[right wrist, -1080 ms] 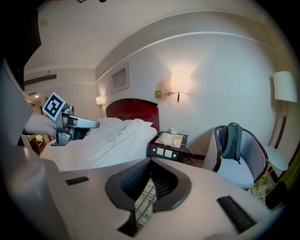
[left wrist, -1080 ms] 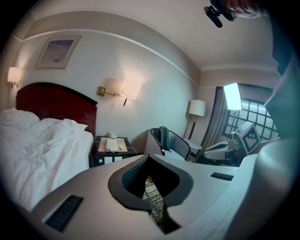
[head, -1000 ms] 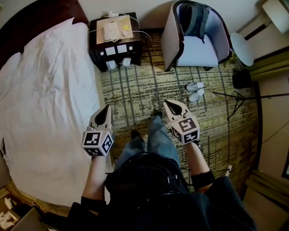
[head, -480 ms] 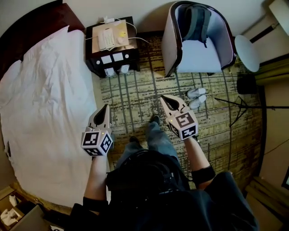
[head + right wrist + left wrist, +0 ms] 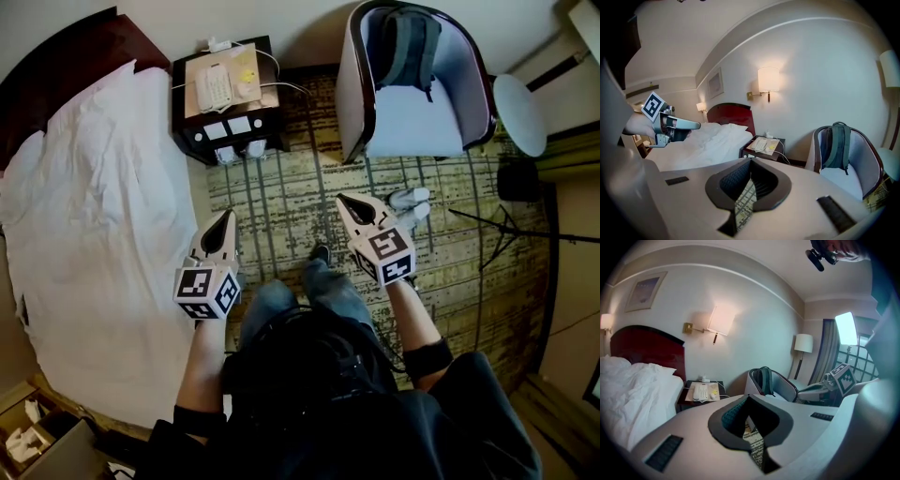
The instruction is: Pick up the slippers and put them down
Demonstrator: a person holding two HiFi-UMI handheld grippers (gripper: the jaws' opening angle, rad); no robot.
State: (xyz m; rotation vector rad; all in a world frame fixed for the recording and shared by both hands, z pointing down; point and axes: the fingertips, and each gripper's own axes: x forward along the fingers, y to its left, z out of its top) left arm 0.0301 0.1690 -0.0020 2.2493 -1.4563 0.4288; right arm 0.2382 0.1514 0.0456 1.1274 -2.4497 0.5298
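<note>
Pre-grasp stage; nothing picked up yet. Pair of white slippers [image 5: 412, 198] lying side by side on patterned carpet [image 5: 272, 202], toward carpet's far right part, just in front of armchair [image 5: 412, 122]. Left hand-held gripper [image 5: 225, 221]: pressed together, empty, above carpet's left edge beside bed [image 5: 94, 216]. Right hand-held gripper [image 5: 345, 201]: pressed together, empty, near slippers but apart from them. Left to do, by judgement: spread jaws, reach down, pinch slippers, lift, set down.

- Legible text, brands, numbers: none.
- Left hand-held gripper [image 5: 227, 217], right hand-held gripper [image 5: 342, 199]: black-and-white square markers on cubes, patterns only.
- White corded telephone [image 5: 214, 89]: key markings too small to read.
</note>
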